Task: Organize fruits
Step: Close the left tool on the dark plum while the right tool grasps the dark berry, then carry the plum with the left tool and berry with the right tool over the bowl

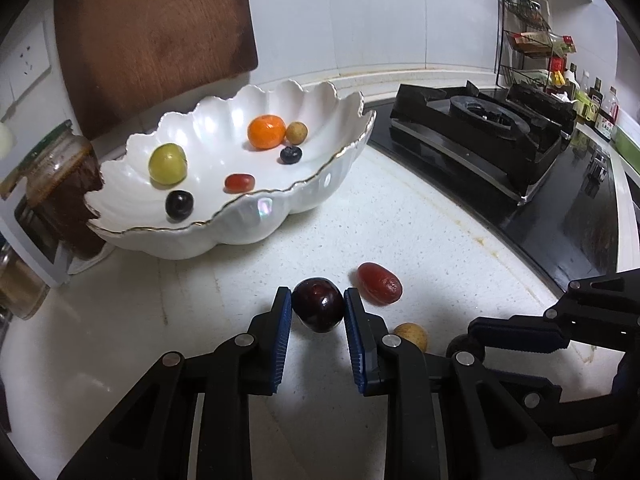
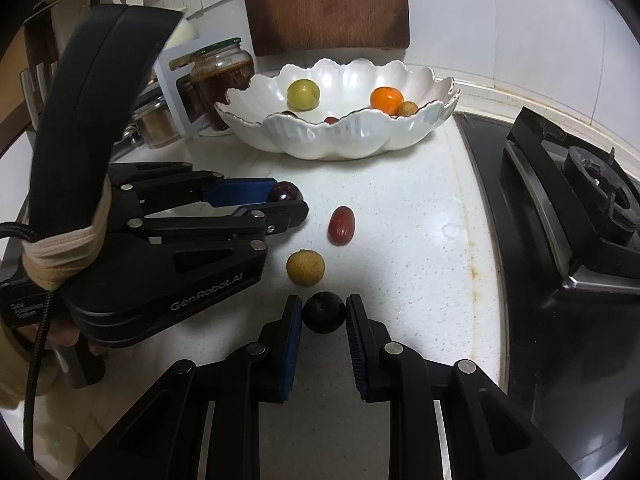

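Fruits sit pinched in both tools on the worktop: the left tool clamps a dark cherry, the right tool a black plum. The bowl lies ahead and left of both, nearer the left tool.

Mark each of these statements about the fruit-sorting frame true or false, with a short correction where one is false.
1. The left claw grips a dark red cherry. True.
2. The white scalloped bowl holds no fruit. False: it holds an orange, a green fruit and several smaller ones.
3. The right claw is closed on a dark round fruit. True.
4. The red date lies inside the bowl. False: it lies on the counter, between the claws and the bowl.
5. A tan round fruit sits on the counter beside the left claw. True.
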A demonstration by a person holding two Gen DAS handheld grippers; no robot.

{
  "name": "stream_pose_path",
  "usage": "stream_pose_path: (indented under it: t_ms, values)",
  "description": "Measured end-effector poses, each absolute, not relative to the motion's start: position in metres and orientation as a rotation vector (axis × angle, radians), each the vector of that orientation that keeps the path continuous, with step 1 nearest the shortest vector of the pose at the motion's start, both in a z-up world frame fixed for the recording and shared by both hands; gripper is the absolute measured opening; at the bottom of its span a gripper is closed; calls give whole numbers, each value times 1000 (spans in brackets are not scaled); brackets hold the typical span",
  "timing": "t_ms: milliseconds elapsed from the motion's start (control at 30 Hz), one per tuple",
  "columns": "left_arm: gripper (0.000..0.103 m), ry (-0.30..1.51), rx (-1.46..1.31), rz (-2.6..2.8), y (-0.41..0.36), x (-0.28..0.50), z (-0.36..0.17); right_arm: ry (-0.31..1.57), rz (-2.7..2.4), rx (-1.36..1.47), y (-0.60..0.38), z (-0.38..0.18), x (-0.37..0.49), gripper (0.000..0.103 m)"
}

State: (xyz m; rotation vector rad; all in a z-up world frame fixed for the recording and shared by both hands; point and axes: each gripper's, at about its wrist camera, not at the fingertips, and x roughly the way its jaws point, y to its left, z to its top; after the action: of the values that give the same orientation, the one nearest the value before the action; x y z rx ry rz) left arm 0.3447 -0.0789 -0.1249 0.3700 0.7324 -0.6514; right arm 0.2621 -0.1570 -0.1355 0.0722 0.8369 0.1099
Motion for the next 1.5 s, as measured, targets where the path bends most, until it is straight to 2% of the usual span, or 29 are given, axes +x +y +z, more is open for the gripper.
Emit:
stream_pose_path:
  t_ms: [800, 1500]
  values:
    - [27, 702, 248, -546, -56, 314, -81, 712, 77, 55, -170, -93, 260, 24]
    - [27, 607, 134, -433, -52, 293, -33, 542, 71, 12, -188, -36, 258, 24]
